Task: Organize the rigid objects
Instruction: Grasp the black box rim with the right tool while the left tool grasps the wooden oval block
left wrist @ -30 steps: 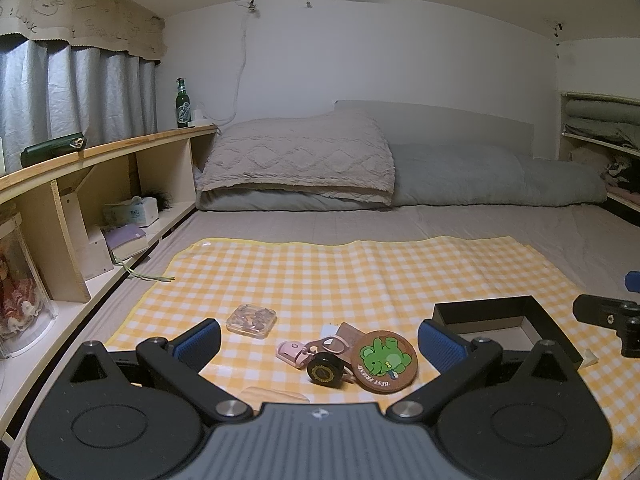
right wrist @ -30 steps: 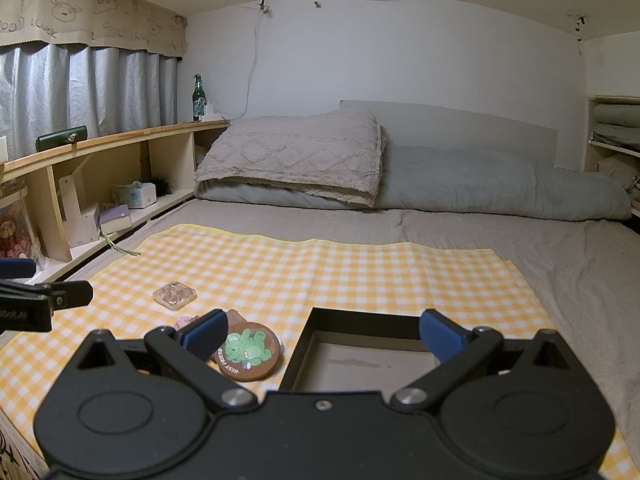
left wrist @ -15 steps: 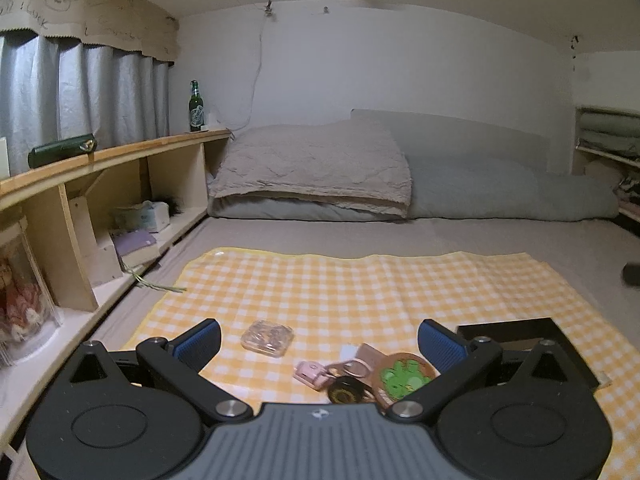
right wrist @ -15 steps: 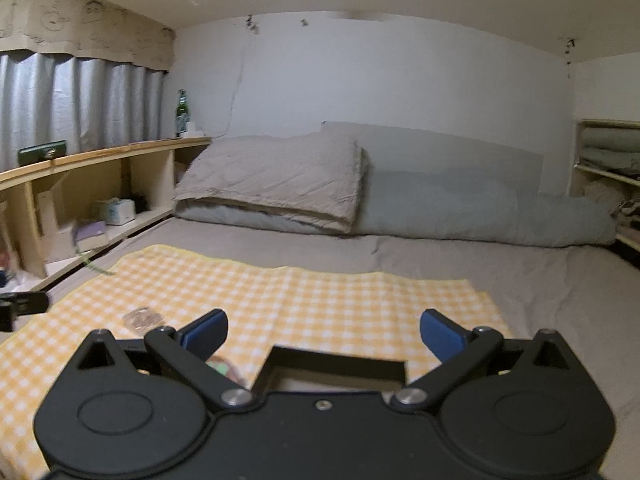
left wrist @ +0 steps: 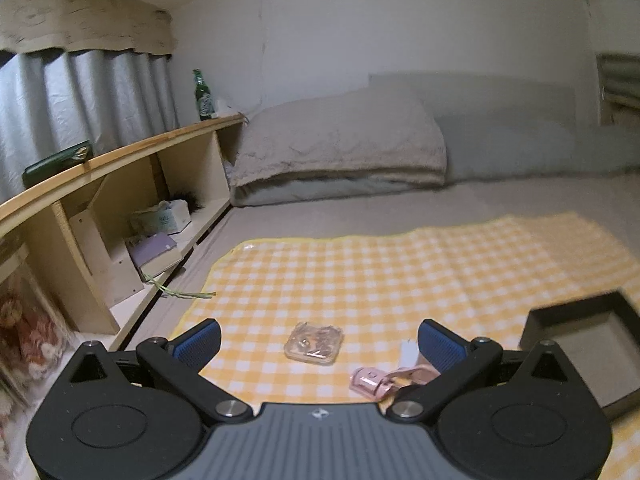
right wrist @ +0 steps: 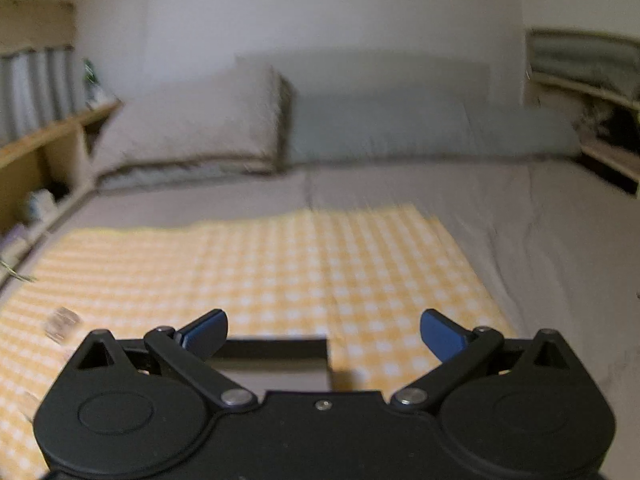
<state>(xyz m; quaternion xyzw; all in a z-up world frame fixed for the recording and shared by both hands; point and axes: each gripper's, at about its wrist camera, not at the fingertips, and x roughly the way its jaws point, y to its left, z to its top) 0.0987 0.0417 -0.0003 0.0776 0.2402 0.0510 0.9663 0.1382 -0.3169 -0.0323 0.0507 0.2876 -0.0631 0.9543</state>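
Two grippers: left hand-held gripper (left wrist: 318, 340) and right hand-held gripper (right wrist: 324, 330), both w/ jaws wide apart, nothing held.
Landmark: black box (left wrist: 592, 344), open top, on the yellow check cloth (left wrist: 380, 272) over the bed.
Clear case (left wrist: 314, 343): small, flat, on cloth, well left of box; sits straight ahead of left gripper, between its blue pads (left wrist: 198, 340).
Case axis: near square, no clear long axis; corner-on to the fingers.
Pink item (left wrist: 370, 380): just right of and nearer than case, between case and box, partly hidden by gripper body.
Box vs right gripper: box rim (right wrist: 276, 347) just below its left finger, mostly hidden.
Case from right view: blurred speck (right wrist: 62, 322), far left of box.
Nearer arm: left, I judge; case is its likely pick.
Risk: thin case, may skid on soft cloth.
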